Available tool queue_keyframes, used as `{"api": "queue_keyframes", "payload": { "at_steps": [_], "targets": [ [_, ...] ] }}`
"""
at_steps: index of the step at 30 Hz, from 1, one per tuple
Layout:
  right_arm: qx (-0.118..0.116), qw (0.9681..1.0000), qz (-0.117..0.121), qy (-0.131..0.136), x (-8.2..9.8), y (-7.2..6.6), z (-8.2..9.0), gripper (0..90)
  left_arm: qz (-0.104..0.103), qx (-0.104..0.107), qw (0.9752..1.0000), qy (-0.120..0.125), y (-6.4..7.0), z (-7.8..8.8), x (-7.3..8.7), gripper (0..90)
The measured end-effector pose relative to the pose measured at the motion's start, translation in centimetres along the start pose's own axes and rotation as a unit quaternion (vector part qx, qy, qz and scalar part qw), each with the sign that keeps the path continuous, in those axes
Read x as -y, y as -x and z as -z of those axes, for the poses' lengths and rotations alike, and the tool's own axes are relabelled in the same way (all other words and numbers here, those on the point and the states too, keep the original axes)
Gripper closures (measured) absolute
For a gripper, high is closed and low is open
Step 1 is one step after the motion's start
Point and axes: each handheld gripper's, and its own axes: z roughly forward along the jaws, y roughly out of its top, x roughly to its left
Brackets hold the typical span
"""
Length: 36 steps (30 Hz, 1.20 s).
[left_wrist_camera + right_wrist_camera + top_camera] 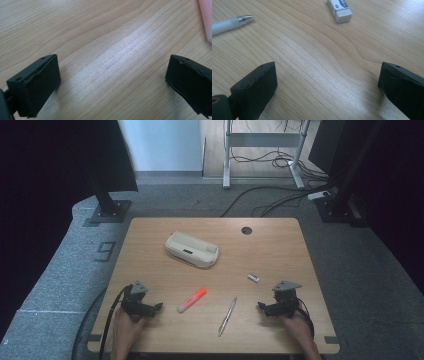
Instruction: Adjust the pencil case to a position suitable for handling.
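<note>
Here the highlighter (192, 300) lies just beside the wide-open left tongs (154, 309).

Table: light wood table (280, 245)
On it: white case (192, 249), orange highlighter (192, 300), pen (227, 316), eraser (253, 278)

Both forearms come in from the near edge. The left hand (125, 327) holds the left claw (155, 307) low over the table, jaws spread wide with nothing between them. The right hand (296, 326) holds the right claw (263, 308) likewise, jaws wide and empty.
</note>
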Motion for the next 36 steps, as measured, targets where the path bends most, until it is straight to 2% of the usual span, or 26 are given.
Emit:
{"api": "queue_keyframes", "payload": {
  "at_steps": [8,10,11,23,30,31,36],
  "targets": [
    [0.000,1.0000,0.000,0.000,0.0,0.0,0.0,1.8,0.007,-0.005,1.0000,0.001,0.0,-0.2,-0.3,0.0],
    [0.000,1.0000,0.000,0.000,0.0,0.0,0.0,1.9,0.010,-0.008,0.9999,0.000,0.1,-0.3,-0.3,0.0],
    [0.000,1.0000,0.000,0.000,0.0,0.0,0.0,2.0,0.019,-0.016,0.9997,0.001,0.3,-0.4,-0.4,0.0],
    [0.000,1.0000,0.000,0.000,0.0,0.0,0.0,2.1,0.033,-0.029,0.9990,0.002,0.6,-0.7,-0.9,0.0],
    [0.000,1.0000,0.000,0.000,0.0,0.0,0.0,2.1,0.020,-0.015,0.9997,-0.001,0.3,-0.7,-1.4,0.6],
    [0.000,1.0000,0.000,0.000,0.0,0.0,0.0,2.1,0.023,-0.004,0.9997,0.002,0.1,-0.5,-1.9,0.3],
    [0.000,1.0000,0.000,0.001,0.0,0.0,0.0,2.1,0.018,0.003,0.9998,0.006,-0.4,-0.4,-3.1,0.0]
  ]
}}
